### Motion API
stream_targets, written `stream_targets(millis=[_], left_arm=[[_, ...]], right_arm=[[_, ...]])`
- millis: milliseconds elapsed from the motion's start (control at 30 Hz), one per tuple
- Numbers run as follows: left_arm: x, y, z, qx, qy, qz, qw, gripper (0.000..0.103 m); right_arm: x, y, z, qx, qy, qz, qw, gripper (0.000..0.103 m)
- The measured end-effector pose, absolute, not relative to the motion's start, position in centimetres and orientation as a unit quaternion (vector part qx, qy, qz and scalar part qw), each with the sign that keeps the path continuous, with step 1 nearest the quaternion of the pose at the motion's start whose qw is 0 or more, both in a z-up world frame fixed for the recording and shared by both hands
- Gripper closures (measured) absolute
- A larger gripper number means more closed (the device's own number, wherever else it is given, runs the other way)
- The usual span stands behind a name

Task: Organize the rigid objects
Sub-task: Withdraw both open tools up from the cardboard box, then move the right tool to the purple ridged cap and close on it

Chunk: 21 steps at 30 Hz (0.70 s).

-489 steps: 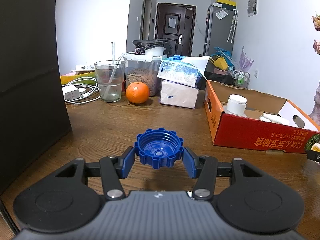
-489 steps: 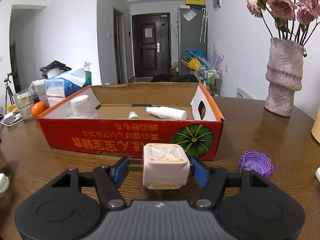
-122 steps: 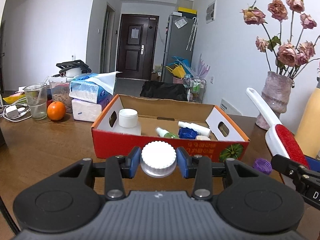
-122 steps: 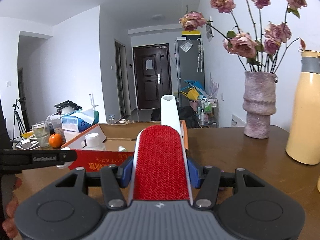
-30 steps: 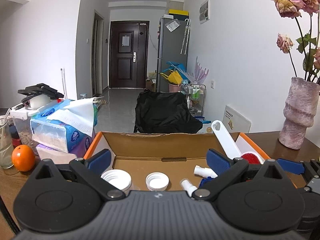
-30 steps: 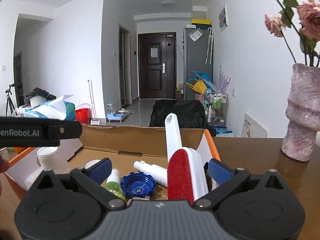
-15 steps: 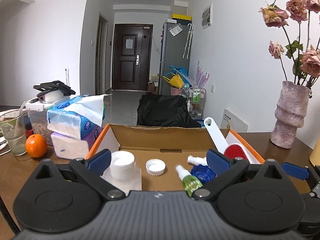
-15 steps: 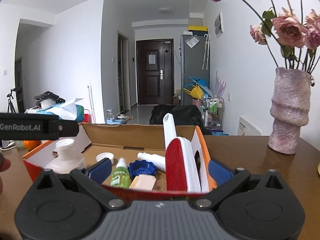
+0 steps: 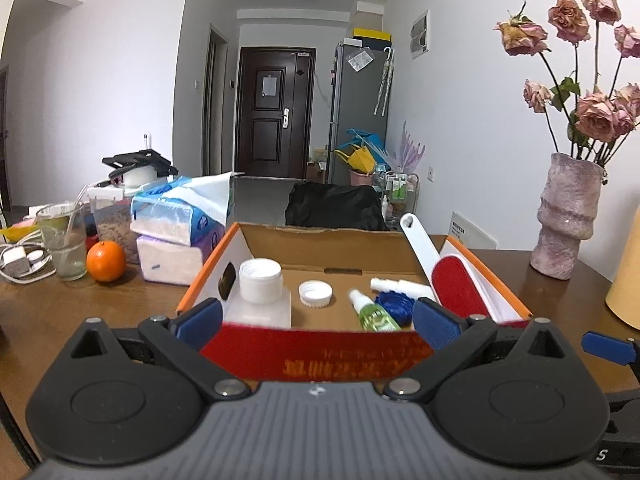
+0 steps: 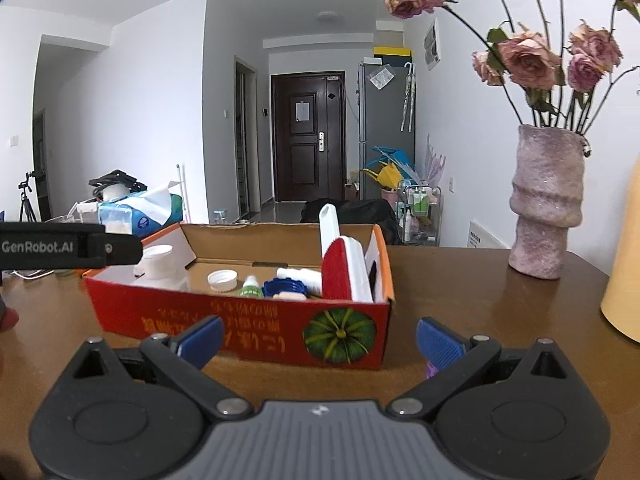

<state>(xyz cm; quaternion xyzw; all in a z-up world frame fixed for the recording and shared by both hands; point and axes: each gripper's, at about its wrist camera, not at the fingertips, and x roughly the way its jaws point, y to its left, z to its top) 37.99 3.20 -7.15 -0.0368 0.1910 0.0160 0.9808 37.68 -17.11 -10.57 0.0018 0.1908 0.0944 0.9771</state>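
Observation:
A red and orange cardboard box (image 9: pixel 320 356) stands on the wooden table. Inside it are a white jar (image 9: pixel 260 284), a white cap (image 9: pixel 315 293), a green spray bottle (image 9: pixel 374 314), a blue cap (image 9: pixel 394 306), a white spray bottle (image 9: pixel 400 285) and a red lint brush (image 9: pixel 456 284) leaning on the right wall. My left gripper (image 9: pixel 317 320) is open and empty just before the box's front wall. My right gripper (image 10: pixel 319 341) is open and empty, a little back from the box (image 10: pixel 240 328). A purple cap (image 10: pixel 430 370) peeks out behind its right finger.
A pink vase of dried roses (image 9: pixel 568 220) and a yellow flask (image 9: pixel 626 280) stand to the right. To the left are tissue packs (image 9: pixel 180 232), an orange (image 9: pixel 106 261), a glass (image 9: pixel 64 240) and chargers. The left gripper's body (image 10: pixel 60 246) crosses the right wrist view.
Both open grippers have drawn back from over the box toward me and lower. The white cap and the lint brush stay inside the box.

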Motion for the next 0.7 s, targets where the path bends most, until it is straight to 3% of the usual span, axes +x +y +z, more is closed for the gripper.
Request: stream_targets(millis=[700], left_arm=[[28.6,3.3,-9.6,-0.045,0.219,0.017,0.975,0.0]], right_arm=[[28.8,-21.5,-11.3,0.014,0.195,0.062,0.979,0.0]])
